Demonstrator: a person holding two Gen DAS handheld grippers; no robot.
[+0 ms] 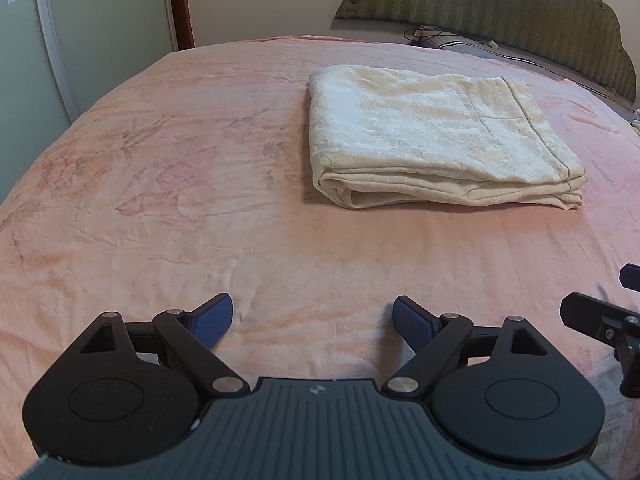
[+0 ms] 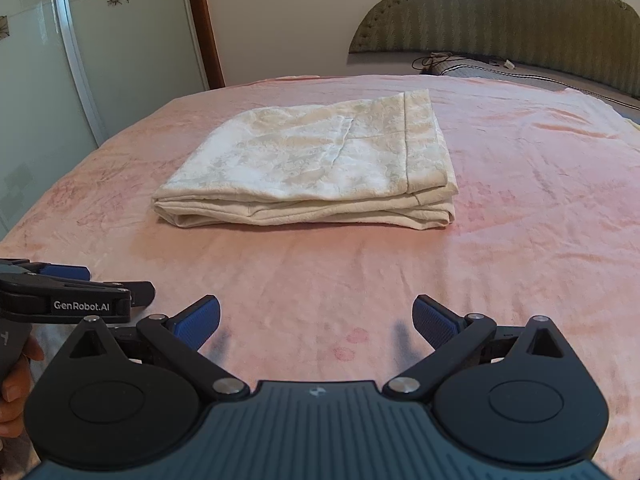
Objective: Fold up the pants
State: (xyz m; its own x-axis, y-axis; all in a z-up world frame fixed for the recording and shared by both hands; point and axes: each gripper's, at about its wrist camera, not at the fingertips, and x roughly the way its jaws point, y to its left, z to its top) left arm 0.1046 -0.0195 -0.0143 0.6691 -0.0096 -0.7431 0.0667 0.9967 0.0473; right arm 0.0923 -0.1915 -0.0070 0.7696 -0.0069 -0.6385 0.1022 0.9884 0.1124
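Pink, plush bedspread [image 1: 280, 248] with a faint flower print, spread across the whole bed and rumpled in shallow creases. Cream pants [image 1: 436, 140], folded into a thick, flat, roughly square stack, lying on the far half of the spread, right of centre in the left wrist view and near centre in the right wrist view; layered fold edges facing the cameras, one hemmed edge along the right side. Behind the bed, a green padded headboard [image 2: 500, 20] with a scalloped top against a pale wall [image 2: 288, 12]; at its foot a grey pillow [image 2: 472, 69] and a dark cable [image 2: 434, 59]. To the left, frosted sliding doors [image 2: 120, 40] with a flower pattern along the top and a brown wooden frame [image 2: 206, 20] beside them. Left gripper [image 1: 312, 322] low over the near part of the spread, blue pads [image 1: 212, 320] spread wide, nothing between them, only bare cloth. Right gripper [image 2: 316, 320] likewise low over the near spread, jaws at full spread and empty. Both grippers side by side, close together, well short of the pants. In the right wrist view, fingers of a hand [image 2: 14, 392] wrapped on the left gripper's handle at the lower left edge. Broad open stretch of spread between grippers and pants, more bare cloth left of the stack; bed edge curving away on the left towards the doors.
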